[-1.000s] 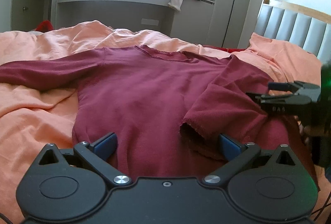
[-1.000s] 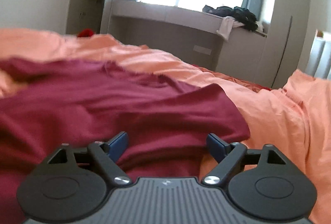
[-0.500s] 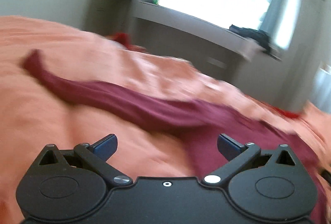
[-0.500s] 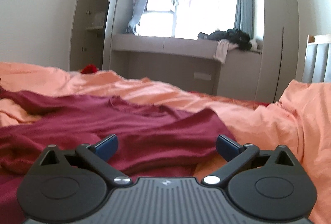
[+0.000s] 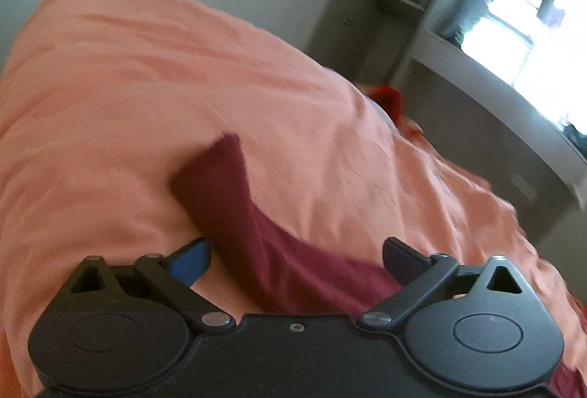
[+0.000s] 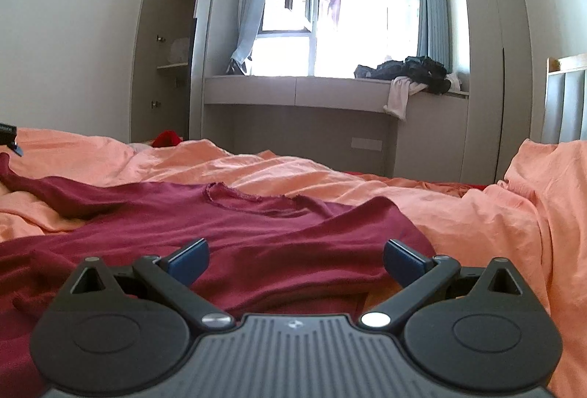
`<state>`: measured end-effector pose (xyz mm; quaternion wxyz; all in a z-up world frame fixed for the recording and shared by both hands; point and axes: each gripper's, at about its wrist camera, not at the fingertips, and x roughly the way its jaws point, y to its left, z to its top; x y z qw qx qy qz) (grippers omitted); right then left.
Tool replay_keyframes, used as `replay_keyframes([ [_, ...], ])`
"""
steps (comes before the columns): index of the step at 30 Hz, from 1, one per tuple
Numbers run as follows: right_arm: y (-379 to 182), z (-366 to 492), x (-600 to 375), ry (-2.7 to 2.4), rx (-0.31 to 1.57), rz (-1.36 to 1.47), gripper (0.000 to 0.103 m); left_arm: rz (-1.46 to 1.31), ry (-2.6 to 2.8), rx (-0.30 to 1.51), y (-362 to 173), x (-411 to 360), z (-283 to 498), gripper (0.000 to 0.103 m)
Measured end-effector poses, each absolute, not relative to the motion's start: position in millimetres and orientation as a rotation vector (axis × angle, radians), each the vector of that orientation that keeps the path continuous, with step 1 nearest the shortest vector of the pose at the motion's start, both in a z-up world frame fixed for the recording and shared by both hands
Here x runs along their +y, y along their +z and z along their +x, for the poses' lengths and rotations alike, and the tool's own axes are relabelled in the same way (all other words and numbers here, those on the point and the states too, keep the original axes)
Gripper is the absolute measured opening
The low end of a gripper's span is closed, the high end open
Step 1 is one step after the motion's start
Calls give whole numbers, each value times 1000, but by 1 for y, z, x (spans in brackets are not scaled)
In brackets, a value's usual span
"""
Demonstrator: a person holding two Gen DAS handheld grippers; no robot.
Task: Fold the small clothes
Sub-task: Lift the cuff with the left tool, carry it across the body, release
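A maroon long-sleeved shirt [image 6: 220,225] lies spread on the orange duvet [image 6: 403,185], neckline towards the window. Its right sleeve is folded across the body, and my right gripper [image 6: 295,251] hovers open just above that fold, gripping nothing. Its left sleeve [image 5: 234,199] stretches out over the duvet [image 5: 110,86] and ends in a cuff. My left gripper [image 5: 295,251] is above this sleeve, which runs between its jaws. The jaws are closing, and the pads stand clear of the cloth. In the right wrist view the left gripper [image 6: 7,135] peeks in at the far left edge.
A red item [image 6: 167,138] lies beyond the bed's far edge. Dark clothes [image 6: 411,71] are piled on the window bench [image 6: 293,93]. An open wardrobe [image 6: 172,49] stands at the left and a headboard [image 6: 565,97] at the right.
My left gripper swung left from the shirt's body to the outstretched sleeve near its cuff, rolling as it went. My right gripper's jaws widened and its view tipped up a little.
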<state>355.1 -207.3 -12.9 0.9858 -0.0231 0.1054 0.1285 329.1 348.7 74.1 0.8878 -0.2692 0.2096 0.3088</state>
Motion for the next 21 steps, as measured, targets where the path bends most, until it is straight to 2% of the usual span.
replay_keyframes([
  [1,-14,356,-207,257,215,-45,103,-539,681,445,74,349,333,83],
  [3,-16,358,-209,255,220,-40,103,-497,754,471,72,350,338,43],
  [4,-16,358,-209,255,222,-37,103,-482,783,482,69,351,340,34],
  [5,-17,358,-210,254,224,-32,103,-483,796,475,68,353,338,20],
  [6,-17,359,-210,253,226,-29,103,-494,801,455,67,356,334,12],
  [9,-17,359,-211,252,225,-28,103,-515,765,380,69,360,323,5],
  [15,-14,356,-212,246,201,-21,103,-358,540,155,106,325,312,4],
  [21,-7,349,-216,238,161,7,103,-127,268,25,162,243,302,5],
])
